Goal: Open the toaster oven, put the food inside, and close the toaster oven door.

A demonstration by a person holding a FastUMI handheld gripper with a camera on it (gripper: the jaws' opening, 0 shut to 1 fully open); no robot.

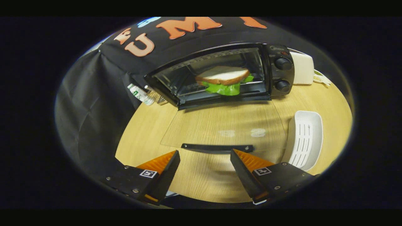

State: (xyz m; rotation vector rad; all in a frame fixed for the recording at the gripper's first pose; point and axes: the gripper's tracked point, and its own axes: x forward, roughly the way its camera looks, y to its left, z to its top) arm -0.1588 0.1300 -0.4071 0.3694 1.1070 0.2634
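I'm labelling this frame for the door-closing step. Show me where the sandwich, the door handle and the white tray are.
sandwich (pixel 223 77): gripper view, on its top bread slice, inside the toaster oven.
door handle (pixel 217 147): gripper view, middle of the dark bar, just ahead of the open jaws.
white tray (pixel 306 139): gripper view, on its slotted floor.

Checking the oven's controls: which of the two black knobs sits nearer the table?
The lower black knob, below the upper black knob. The gripper hangs open.

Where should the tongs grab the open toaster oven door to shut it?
Take the dark handle bar along the door's free edge, just ahead of the open tongs. Come from the front and below, since the glass door lies flat on the table.
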